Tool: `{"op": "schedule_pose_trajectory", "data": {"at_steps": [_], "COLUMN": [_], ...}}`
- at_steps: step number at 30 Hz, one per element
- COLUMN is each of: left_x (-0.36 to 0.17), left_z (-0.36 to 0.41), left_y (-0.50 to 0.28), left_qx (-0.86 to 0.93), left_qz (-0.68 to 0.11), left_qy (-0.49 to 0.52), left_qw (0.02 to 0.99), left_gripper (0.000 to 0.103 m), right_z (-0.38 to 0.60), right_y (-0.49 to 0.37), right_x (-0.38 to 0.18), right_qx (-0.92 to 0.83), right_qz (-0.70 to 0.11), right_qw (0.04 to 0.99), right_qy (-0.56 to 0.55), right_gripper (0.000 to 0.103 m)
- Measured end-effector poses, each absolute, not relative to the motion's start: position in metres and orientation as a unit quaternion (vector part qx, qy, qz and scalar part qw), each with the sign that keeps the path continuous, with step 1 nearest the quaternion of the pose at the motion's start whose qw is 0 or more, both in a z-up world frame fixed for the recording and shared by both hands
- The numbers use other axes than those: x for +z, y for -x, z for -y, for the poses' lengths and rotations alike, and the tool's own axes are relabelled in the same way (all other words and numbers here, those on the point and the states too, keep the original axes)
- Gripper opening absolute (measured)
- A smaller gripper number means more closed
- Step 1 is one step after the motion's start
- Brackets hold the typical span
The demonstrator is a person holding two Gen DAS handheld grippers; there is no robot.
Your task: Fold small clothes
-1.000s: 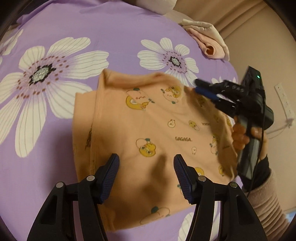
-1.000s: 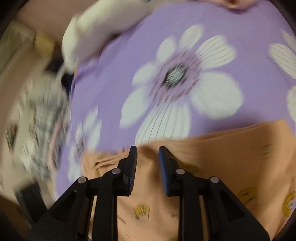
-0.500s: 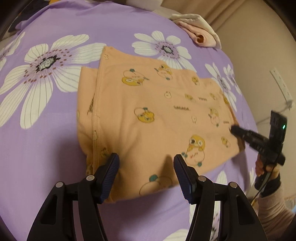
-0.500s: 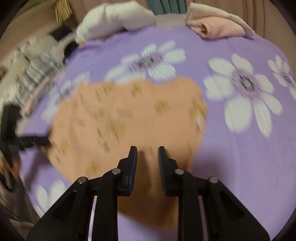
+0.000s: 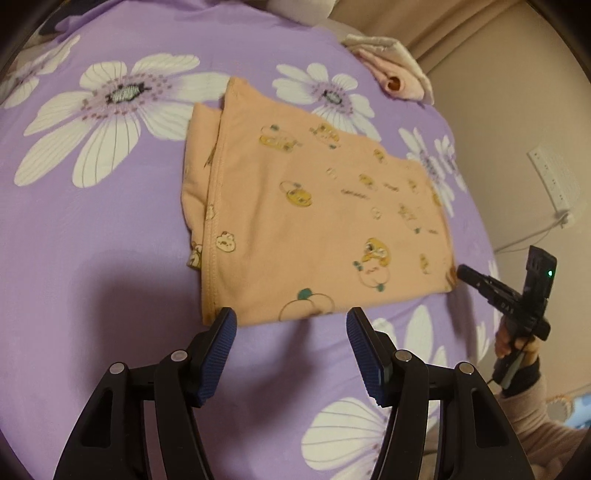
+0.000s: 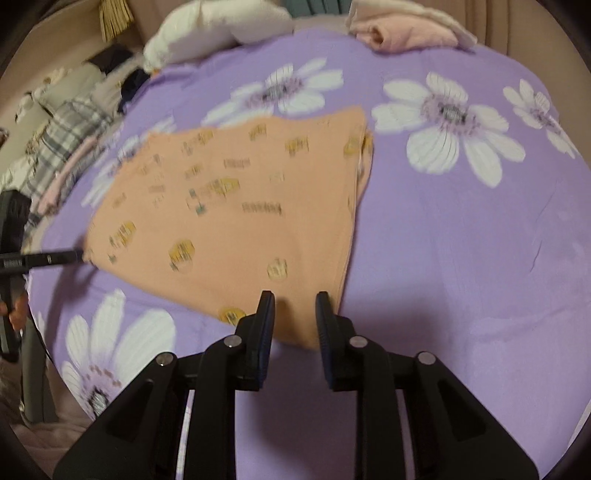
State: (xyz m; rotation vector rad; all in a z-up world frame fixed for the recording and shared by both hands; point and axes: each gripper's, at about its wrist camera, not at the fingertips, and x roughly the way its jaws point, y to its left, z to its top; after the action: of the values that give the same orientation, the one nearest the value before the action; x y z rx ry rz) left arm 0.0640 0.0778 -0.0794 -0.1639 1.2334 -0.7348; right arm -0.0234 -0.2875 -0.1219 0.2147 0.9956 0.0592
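Observation:
An orange printed garment (image 5: pixel 310 206) lies folded flat on the purple flowered bedspread (image 5: pixel 92 258); it also shows in the right wrist view (image 6: pixel 240 221). My left gripper (image 5: pixel 291 332) is open and empty, just short of the garment's near edge. My right gripper (image 6: pixel 293 314) has its jaws a narrow gap apart and empty, at another edge of the garment. The right gripper also shows in the left wrist view (image 5: pixel 463 271), its tip beside the garment's right corner. The left gripper shows at the left in the right wrist view (image 6: pixel 74 254).
A folded pink cloth (image 5: pixel 391 70) lies at the bed's far edge, also in the right wrist view (image 6: pixel 402 31). A white pillow (image 6: pixel 214 26) and a pile of plaid clothes (image 6: pixel 70 125) lie at the far left. A wall socket with a cable (image 5: pixel 554 181) is on the right.
Both grippers have drawn back from the garment toward its edges. The right gripper moved from over the cloth's far side to its right corner. The garment now lies flat.

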Motion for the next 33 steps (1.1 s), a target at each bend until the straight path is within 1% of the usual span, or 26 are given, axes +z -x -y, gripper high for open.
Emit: {"op": "schedule_pose_trajectory", "data": {"at_steps": [4,7,10,11,12,16,20,22,25,27,30,33], "left_x": [-0.068,-0.062,-0.066,-0.071,-0.077,-0.099,-0.091,-0.085,-0.079,-0.079,-0.085,-0.093], "left_z": [-0.068,-0.059,-0.050,-0.048,-0.047,-0.052,-0.066,-0.074,-0.090,-0.100,-0.111,-0.115], "left_y": [-0.067,-0.076,-0.089,-0.094,-0.099,-0.109,-0.101,-0.096,-0.090,-0.090,-0.094,-0.101], "left_qx": [-0.345,-0.343,-0.320,-0.309,-0.300,-0.274,-0.283,-0.286,-0.288,-0.287,-0.282,-0.278], "left_qz": [-0.545,-0.530,-0.518,-0.522,-0.526,-0.549,-0.541,-0.538,-0.535,-0.533,-0.534,-0.539], "left_qy": [0.082,0.089,0.084,0.084,0.086,0.087,0.107,0.117,0.139,0.163,0.206,0.234], "left_qw": [0.760,0.770,0.789,0.791,0.791,0.785,0.784,0.784,0.782,0.779,0.770,0.760], "left_gripper": [0.061,0.061,0.061,0.061,0.061,0.060,0.061,0.061,0.061,0.061,0.068,0.068], "right_z": [0.290,0.283,0.279,0.278,0.278,0.283,0.286,0.287,0.286,0.284,0.278,0.270], "right_y": [0.014,0.003,-0.008,-0.009,-0.009,-0.001,0.009,0.015,0.024,0.029,0.031,0.026], "right_x": [-0.109,-0.110,-0.122,-0.127,-0.132,-0.142,-0.143,-0.141,-0.133,-0.126,-0.116,-0.111], "right_qx": [0.030,0.021,0.000,-0.010,-0.020,-0.020,-0.011,-0.011,-0.006,0.002,0.016,0.027], "right_qz": [-0.441,-0.436,-0.448,-0.454,-0.461,-0.464,-0.475,-0.479,-0.468,-0.456,-0.443,-0.440], "right_qw": [0.887,0.891,0.887,0.884,0.881,0.879,0.872,0.869,0.872,0.877,0.882,0.883], "right_qy": [-0.131,-0.124,-0.115,-0.110,-0.105,-0.110,-0.115,-0.123,-0.140,-0.149,-0.158,-0.159], "right_gripper": [0.024,0.024,0.024,0.024,0.022,0.022,0.022,0.023,0.032,0.040,0.045,0.045]}}
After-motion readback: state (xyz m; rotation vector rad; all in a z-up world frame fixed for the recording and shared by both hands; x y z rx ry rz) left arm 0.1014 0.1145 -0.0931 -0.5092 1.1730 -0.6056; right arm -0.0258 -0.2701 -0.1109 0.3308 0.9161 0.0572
